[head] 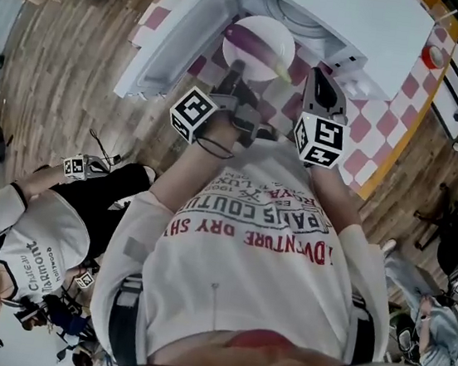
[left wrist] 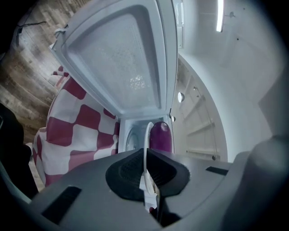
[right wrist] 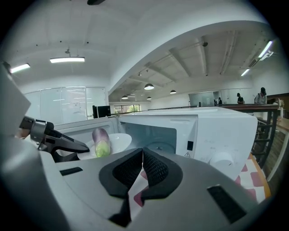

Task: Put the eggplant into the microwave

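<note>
A purple eggplant (head: 260,41) with a green stem end lies on a white plate (head: 269,66), held in front of the open white microwave (head: 351,18). My left gripper (head: 235,70) is shut on the plate's near rim. In the left gripper view the rim (left wrist: 147,140) stands edge-on between the pads, with the eggplant (left wrist: 160,136) just beyond it. The right gripper view shows the eggplant (right wrist: 101,140) and plate (right wrist: 118,142) at the left, before the cavity (right wrist: 156,133). My right gripper (head: 321,75) is shut and empty, to the right of the plate, in front of the microwave.
The microwave door (head: 177,33) hangs open to the left and fills the left gripper view as a frosted door panel (left wrist: 122,58). A red-and-white checked cloth (head: 386,132) covers the table. A person in a white shirt (head: 29,235) is at the lower left.
</note>
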Demonstrator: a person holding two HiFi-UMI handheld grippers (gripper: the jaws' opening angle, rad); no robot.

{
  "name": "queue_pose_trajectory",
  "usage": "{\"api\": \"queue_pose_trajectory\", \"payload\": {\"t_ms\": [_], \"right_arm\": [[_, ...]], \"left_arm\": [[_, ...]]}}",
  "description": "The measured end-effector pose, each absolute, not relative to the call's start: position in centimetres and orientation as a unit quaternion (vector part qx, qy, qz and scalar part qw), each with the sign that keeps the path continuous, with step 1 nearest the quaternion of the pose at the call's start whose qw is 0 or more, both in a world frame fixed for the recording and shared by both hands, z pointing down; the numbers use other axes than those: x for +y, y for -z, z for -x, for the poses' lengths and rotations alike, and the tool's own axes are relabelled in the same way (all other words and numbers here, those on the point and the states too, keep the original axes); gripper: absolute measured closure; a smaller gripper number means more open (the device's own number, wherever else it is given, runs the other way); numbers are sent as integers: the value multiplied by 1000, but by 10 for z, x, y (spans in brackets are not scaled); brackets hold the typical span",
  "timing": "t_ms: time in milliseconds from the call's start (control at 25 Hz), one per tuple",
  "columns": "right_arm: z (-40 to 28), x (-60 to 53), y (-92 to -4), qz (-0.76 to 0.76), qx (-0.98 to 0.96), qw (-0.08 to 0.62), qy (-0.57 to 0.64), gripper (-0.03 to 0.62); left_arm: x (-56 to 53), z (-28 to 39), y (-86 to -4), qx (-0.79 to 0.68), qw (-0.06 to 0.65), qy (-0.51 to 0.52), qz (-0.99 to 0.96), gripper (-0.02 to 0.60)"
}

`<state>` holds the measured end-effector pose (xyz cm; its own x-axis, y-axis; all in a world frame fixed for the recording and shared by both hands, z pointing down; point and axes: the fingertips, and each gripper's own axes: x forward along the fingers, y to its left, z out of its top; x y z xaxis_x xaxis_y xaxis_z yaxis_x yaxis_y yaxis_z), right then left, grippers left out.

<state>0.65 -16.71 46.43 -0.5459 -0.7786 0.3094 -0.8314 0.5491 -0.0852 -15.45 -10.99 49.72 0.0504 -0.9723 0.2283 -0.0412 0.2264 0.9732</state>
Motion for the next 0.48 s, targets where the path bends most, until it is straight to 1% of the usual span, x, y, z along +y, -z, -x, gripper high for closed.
{"api": "queue_pose_trajectory", "payload": {"t_ms": [480], "right_arm": [[-13,-192,-474,-551,-815,130,-126,568]], "left_arm": [[-179,148,-535,-507,628,317,-498,551]]}}
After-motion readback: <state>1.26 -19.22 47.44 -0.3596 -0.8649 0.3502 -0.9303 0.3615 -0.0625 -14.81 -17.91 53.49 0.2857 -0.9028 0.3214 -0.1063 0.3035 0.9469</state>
